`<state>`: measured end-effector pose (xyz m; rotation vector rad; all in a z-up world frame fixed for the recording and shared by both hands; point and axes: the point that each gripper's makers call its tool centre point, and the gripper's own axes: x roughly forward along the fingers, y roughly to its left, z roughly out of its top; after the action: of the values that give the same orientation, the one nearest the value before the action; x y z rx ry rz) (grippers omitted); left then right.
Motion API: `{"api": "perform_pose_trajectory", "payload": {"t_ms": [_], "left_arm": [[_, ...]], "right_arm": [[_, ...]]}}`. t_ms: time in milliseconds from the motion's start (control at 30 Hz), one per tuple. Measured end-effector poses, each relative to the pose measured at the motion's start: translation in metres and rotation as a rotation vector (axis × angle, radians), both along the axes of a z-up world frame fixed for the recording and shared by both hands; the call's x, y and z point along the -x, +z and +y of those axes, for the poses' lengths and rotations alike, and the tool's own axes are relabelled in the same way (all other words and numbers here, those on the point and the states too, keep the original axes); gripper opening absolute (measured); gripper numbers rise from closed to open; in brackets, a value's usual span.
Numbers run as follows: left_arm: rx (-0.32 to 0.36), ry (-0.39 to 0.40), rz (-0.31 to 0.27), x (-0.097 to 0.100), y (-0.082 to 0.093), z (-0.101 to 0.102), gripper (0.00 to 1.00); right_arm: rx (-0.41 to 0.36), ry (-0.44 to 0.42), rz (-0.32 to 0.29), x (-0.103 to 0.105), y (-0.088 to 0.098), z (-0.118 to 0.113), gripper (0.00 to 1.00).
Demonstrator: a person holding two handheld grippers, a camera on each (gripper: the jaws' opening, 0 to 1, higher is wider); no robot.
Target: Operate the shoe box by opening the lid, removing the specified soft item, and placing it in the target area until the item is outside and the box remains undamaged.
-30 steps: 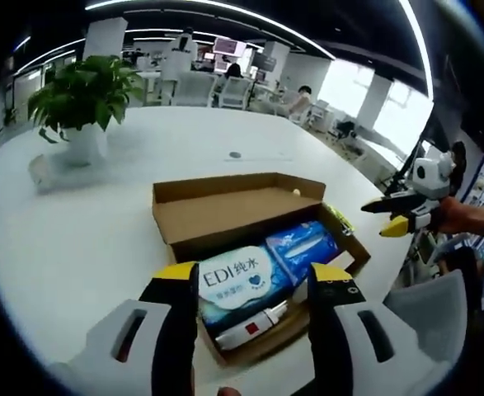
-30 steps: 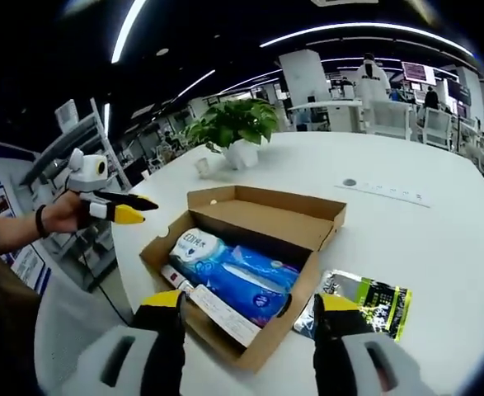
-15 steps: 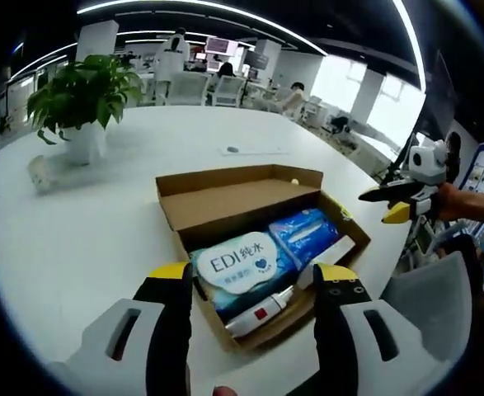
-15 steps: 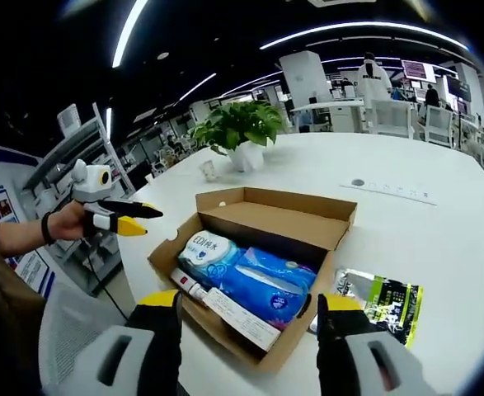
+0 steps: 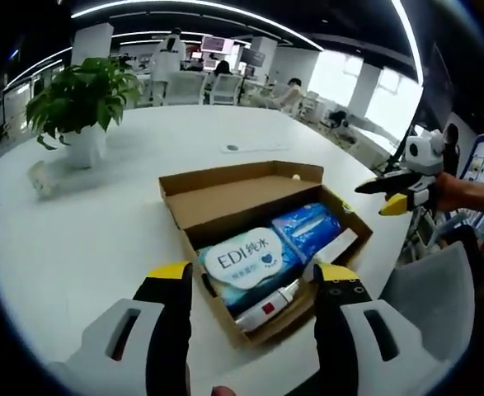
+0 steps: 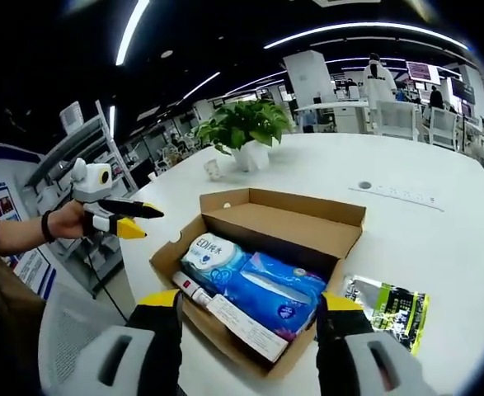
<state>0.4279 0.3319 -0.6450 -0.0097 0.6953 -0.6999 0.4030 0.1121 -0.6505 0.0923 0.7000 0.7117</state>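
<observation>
The brown cardboard shoe box lies on the white table with its lid folded back. Inside lie a white-and-blue EDI wipes pack, a blue soft pack, a white tube and a long white carton. My left gripper hovers open above the box's near end. My right gripper hangs in a hand off the table's right edge. From the other side, the box holds the wipes pack and blue pack. My right gripper is open; the left gripper floats at left.
A green-and-black packet lies on the table beside the box. A potted plant and a small cup stand at the far side. A grey chair sits beyond the table edge. Desks and people fill the background.
Both views have shifted a little, so the box sits slightly differently in each picture. Both grippers stay open and apart from the box; its contents have not moved.
</observation>
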Motion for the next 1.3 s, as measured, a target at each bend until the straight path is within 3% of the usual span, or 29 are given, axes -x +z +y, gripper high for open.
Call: {"api": "perform_pose_trajectory", "payload": {"t_ms": [600,767,1300], "left_arm": [[-0.126,-0.193,-0.031,0.002,0.002,-0.019,0.59],[-0.208,-0.274,-0.047,0.000,-0.006,-0.025,0.59],[-0.320,-0.420,-0.013,-0.022,-0.042,-0.036,0.62]], "right_arm": [[0.099,0.134,-0.019,-0.017,-0.001,0.033,0.64],[0.146,0.197,-0.013,-0.023,-0.007,0.044,0.64],[0.174,0.328,0.011,-0.037,-0.028,0.092,0.66]]}}
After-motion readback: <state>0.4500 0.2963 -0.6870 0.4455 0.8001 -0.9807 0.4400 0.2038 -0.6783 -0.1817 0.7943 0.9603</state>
